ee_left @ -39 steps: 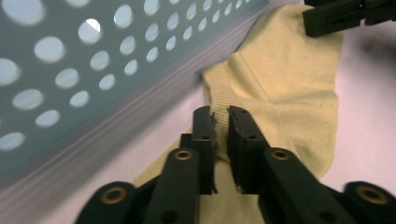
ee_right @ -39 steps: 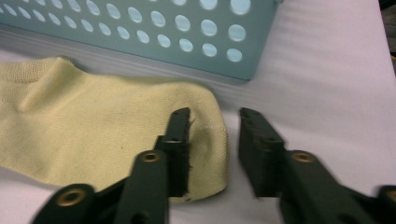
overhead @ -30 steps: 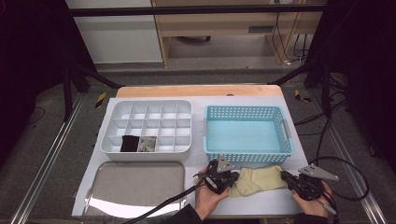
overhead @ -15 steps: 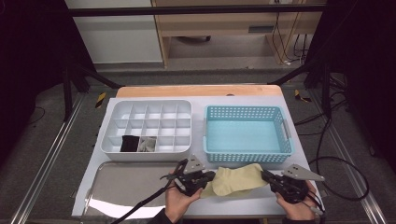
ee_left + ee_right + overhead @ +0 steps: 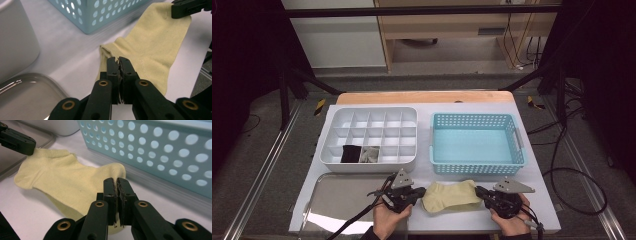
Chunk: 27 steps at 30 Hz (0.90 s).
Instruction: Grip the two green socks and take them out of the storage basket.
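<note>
Pinching a yellow sock (image 5: 451, 195) between them, left hand-held gripper (image 5: 118, 65) and right hand-held gripper (image 5: 116, 185) both clamp its ends; next probably folding it.

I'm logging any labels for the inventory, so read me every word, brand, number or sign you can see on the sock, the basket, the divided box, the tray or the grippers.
None: no readable text.
Yellow sock: plain.
Blue basket: holes, no label.
White divided box: unmarked.
Metal tray: bare.
Left hand-held gripper and right hand-held gripper: no markings.
</note>
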{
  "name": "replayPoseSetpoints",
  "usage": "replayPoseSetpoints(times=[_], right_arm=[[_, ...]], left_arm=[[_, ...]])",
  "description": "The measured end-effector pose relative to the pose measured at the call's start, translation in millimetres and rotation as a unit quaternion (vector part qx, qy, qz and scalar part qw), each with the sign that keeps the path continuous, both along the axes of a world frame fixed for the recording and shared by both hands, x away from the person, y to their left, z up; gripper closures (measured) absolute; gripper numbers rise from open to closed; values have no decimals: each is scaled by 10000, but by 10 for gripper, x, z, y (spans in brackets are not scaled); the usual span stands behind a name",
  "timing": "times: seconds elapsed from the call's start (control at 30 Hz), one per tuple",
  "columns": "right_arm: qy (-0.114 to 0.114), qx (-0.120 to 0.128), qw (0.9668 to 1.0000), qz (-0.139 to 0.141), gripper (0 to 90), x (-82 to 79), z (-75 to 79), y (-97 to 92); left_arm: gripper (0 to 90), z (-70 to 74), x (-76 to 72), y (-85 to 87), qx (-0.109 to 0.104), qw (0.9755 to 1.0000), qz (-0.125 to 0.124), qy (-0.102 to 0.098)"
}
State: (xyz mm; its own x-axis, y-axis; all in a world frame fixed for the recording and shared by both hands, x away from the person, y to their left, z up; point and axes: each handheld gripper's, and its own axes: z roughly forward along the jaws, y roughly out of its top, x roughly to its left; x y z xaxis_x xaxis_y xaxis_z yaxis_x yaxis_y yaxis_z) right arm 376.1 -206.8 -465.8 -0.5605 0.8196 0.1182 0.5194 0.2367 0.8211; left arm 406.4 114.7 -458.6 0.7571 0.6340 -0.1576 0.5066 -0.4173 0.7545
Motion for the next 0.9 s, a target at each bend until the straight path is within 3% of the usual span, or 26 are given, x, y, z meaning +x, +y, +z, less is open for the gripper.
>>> replayPoseSetpoints(times=[0.37, 0.53, 0.77, 0.9], right_arm=[[208, -97, 9997, 42, 838, -3, -120, 40], [329, -178, 9993, 7, 786, -8, -143, 38], [217, -9, 9996, -168, 733, -21, -80, -30], [393, -35, 9990, -192, 706, -9, -126, -24]], left_arm=[[871, -104, 59, 11, 213, 9997, 68, 77], [856, -122, 71, 11, 284, 9995, 59, 107], [679, -94, 97, 27, 194, 9995, 231, -23], [647, -141, 129, 11, 271, 9993, 263, 46]])
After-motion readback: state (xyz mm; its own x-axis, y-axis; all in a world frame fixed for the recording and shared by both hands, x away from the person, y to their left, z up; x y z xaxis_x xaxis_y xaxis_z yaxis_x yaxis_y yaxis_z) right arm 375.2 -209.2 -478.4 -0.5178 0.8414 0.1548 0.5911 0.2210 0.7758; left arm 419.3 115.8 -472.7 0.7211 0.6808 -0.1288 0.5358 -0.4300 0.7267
